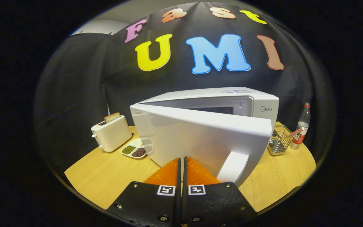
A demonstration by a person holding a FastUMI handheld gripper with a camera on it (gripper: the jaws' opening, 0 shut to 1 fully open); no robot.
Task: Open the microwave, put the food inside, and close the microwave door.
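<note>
Table [106,176], microwave door [200,138] against closed hand-held gripper [181,160]

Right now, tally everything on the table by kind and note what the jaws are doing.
Microwave: 1, door part open
Toaster: 1, bread in the slot
Divided dish: 1
Wire basket: 1
Bottle: 1
Total: 5
The gripper has its jaws closed together, empty, tips at the door's outer face.
</note>
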